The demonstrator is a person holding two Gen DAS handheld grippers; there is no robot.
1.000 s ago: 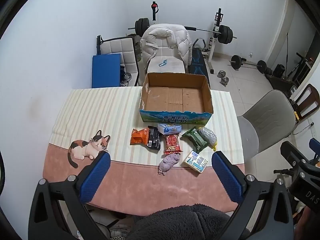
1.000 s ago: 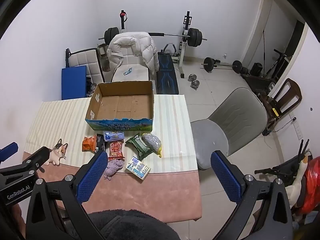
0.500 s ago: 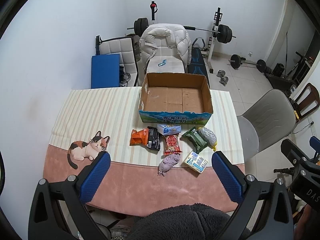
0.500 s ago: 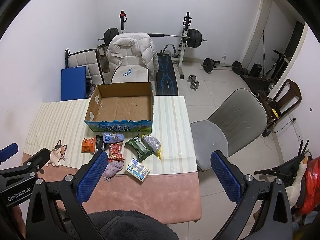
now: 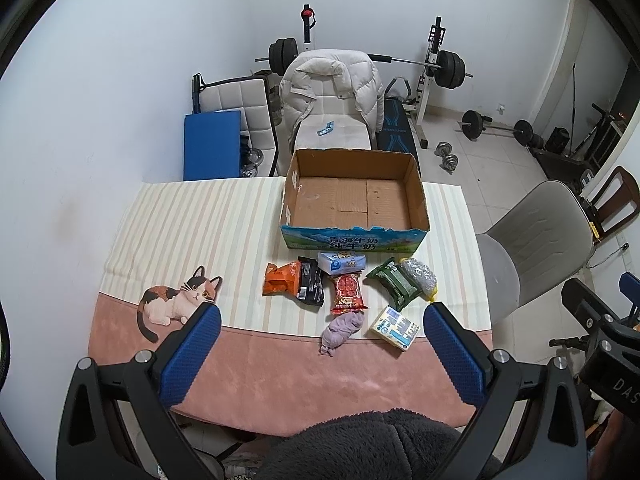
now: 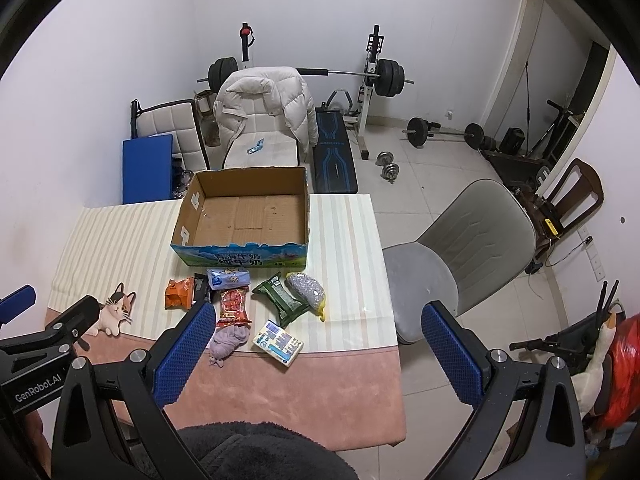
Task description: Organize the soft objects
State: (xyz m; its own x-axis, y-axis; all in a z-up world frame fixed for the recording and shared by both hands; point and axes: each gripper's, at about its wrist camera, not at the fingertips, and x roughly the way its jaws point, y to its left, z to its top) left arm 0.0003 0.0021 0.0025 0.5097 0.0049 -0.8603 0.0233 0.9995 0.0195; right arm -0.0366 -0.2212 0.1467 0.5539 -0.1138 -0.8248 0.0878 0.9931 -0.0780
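Note:
An empty open cardboard box [image 5: 354, 204] [image 6: 244, 216] stands on the table. In front of it lie several soft packets: an orange bag [image 5: 280, 278], a black packet [image 5: 311, 286], a blue tissue pack [image 5: 342, 262], a red packet [image 5: 347, 294], a green packet [image 5: 394, 284], a mesh bag [image 5: 420, 276], a purple cloth [image 5: 342, 330] [image 6: 226, 340] and a white-blue pack [image 5: 395, 327] [image 6: 278, 343]. My left gripper [image 5: 320, 356] is open and empty, high above the near table edge. My right gripper [image 6: 316, 356] is open and empty, to the right.
A striped and pink cloth with a cat picture [image 5: 176, 302] covers the table [image 5: 280, 376]. A grey chair [image 6: 460, 256] stands right of the table. A chair with a white jacket [image 5: 332, 96], a blue pad [image 5: 212, 144] and weight equipment [image 6: 380, 76] are behind.
Both grippers have drifted slightly; the table and objects sit a little differently in view. Nothing was taken hold of or moved on the table.

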